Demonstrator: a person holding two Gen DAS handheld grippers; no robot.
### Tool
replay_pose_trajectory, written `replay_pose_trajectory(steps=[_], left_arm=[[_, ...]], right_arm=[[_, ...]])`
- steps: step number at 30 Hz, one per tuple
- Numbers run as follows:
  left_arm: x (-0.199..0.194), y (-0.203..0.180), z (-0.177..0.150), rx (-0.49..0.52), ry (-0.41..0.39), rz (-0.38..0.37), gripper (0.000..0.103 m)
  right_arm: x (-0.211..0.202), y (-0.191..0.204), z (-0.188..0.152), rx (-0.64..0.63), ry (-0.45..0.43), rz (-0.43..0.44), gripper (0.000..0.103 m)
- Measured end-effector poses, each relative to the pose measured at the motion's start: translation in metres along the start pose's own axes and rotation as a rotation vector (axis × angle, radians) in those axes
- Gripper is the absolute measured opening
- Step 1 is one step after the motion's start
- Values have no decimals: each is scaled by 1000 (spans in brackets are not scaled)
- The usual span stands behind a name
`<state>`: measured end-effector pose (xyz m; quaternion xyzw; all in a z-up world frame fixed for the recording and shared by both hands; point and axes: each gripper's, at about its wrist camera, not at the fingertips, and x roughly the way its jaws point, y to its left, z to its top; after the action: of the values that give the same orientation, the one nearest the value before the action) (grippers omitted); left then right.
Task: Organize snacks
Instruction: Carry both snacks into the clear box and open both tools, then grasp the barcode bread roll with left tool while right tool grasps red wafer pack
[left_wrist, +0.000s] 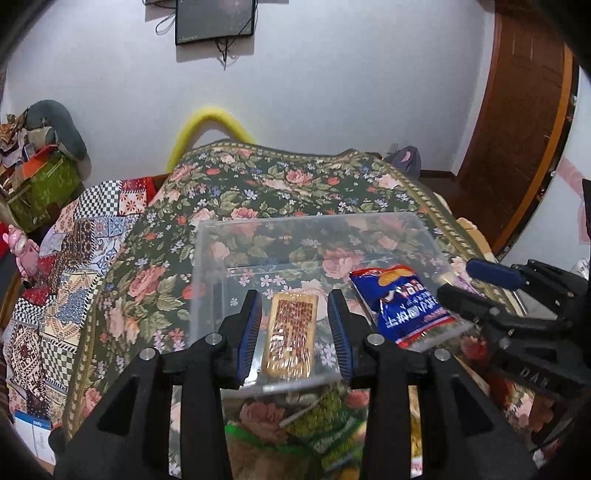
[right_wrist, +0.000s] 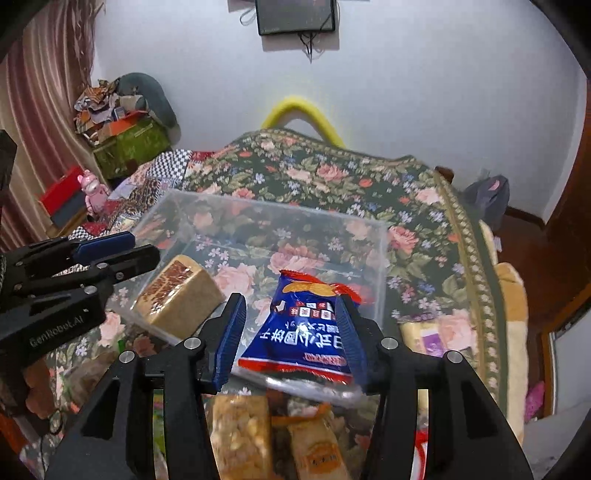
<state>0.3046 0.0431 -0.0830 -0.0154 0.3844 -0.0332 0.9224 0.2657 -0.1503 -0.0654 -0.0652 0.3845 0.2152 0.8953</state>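
We're at the drop-in step: both snacks sit inside the clear plastic bin (left_wrist: 258, 236) on the floral bedspread (left_wrist: 295, 177). Left tongs (left_wrist: 295, 325) stand slightly parted around the biscuit pack (left_wrist: 291, 332), clear of it; right tongs (right_wrist: 291, 332) straddle the blue chip bag (right_wrist: 306, 332) (pad contact unclear). Next move, we judge: lift out past the near rim, open room above.

Left wrist view: you look steeply down, close, past the left gripper (left_wrist: 294, 325) into the clear bin (left_wrist: 207, 266).
Right wrist view: same tilt, beside it.
Shared: bin (right_wrist: 376, 266), floral cloth (left_wrist: 295, 184).
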Motion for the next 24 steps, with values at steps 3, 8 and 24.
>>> replay_pose_trajectory(steps=[3,8,24], left_arm=[[-21,3,-8,4,-17,-7,45],[-46,11,-29,6,-19,-4,54],[-45,31,-105,-9,113,-10,67]], right_arm=[[-18,-3,-4,3,-27,4,48],[-47,-12,-15,7,-64,-12,50],[-63,-62,-88,88,31,-110,57]])
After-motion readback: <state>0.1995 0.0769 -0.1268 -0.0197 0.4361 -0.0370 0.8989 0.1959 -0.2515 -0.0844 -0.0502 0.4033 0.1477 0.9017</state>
